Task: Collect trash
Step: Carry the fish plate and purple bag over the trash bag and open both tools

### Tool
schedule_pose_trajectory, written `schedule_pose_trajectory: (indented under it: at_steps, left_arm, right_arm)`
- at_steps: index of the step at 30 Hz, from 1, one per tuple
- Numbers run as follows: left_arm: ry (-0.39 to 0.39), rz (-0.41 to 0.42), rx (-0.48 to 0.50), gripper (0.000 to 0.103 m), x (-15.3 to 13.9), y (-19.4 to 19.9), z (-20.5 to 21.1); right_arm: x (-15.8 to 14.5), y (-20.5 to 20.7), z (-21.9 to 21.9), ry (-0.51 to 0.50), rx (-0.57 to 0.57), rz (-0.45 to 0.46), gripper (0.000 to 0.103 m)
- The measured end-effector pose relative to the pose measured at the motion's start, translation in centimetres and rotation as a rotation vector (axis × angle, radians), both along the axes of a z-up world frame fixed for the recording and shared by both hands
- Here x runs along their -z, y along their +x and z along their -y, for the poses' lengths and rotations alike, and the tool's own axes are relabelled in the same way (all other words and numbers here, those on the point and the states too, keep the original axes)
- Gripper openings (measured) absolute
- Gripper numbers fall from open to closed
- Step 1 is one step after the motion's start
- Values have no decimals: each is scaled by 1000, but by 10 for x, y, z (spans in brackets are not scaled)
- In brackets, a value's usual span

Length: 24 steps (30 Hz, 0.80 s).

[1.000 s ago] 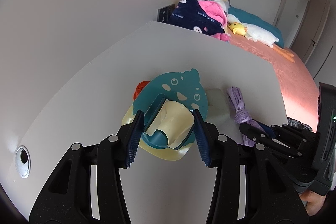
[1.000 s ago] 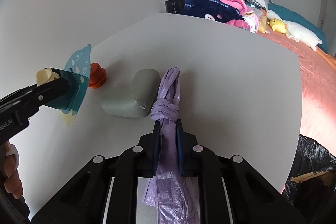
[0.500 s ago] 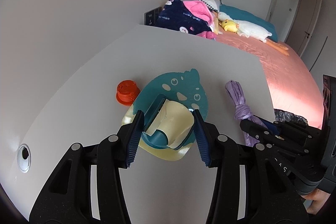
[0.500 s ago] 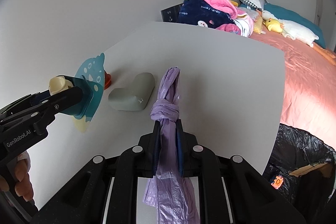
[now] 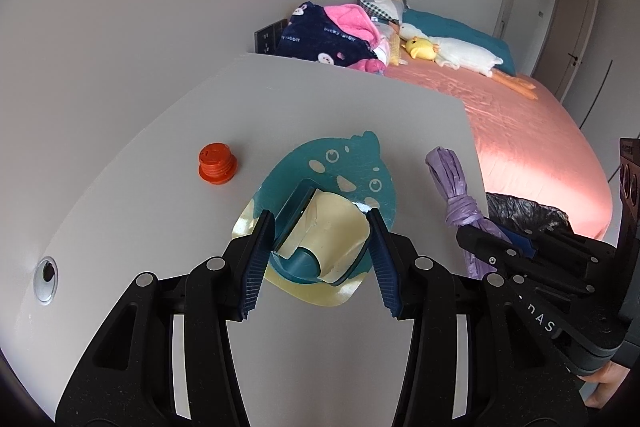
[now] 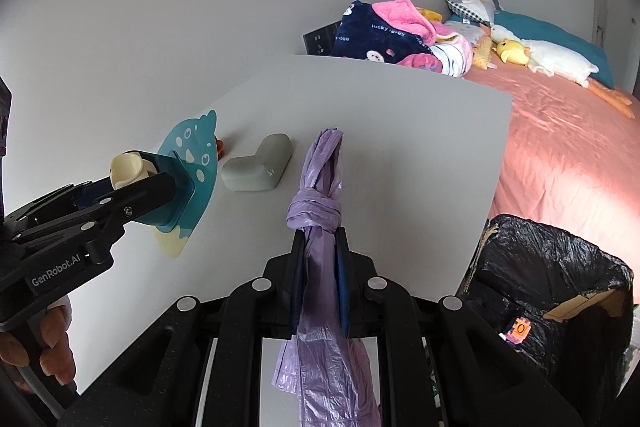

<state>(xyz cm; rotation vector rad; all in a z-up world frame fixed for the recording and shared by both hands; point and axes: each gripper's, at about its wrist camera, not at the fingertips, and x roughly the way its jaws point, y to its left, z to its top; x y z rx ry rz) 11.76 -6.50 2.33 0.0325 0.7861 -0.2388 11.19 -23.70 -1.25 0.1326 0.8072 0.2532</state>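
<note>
Teal and cream plastic, cut like a cartoon fish with pale bubble spots, made up the fish-shaped holder (image 5: 328, 187) that the left tool (image 5: 320, 239) carried above the white tabletop (image 5: 340, 95). Its two fingers stood moderately apart, pressed against the sides of the holder's raised pocket, where a cream flap curled over a teal cup. The right tool (image 6: 322, 259) was clamped nearly closed on a lilac plastic bag (image 6: 320, 187), twisted into a rope and knotted just ahead of the fingertips, its loose tail hanging below the fingers.

The left wrist view showed an orange ribbed cap (image 5: 216, 163) on the tabletop ahead and to the left of the left tool, and a metal-ringed cable hole (image 5: 46, 273) far to its left. In the right wrist view that cap was almost hidden behind the holder. The right wrist view alone showed a grey heart-shaped piece (image 6: 258, 167) lying on the tabletop between the two tools, ahead and left of the right one. It also showed the inside of the black-lined trash bin (image 6: 552, 291), below the tabletop edge to the right tool's right, with cardboard and a small orange wrapper in it; the left view caught only its rim. A pink bed (image 6: 568, 147) lay beyond.
</note>
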Motion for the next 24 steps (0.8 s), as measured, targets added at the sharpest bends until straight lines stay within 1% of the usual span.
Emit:
schedule_pose_trajectory:
  at_steps: [13,24]
  left_arm:
    - [3,6,55,46,-3,-37,40]
    - [7,15,98,46,-8,-59,75]
  right_arm:
    - [-7,-48,38,28,43,28,15]
    - [-11,-75,74,46,93,49,15]
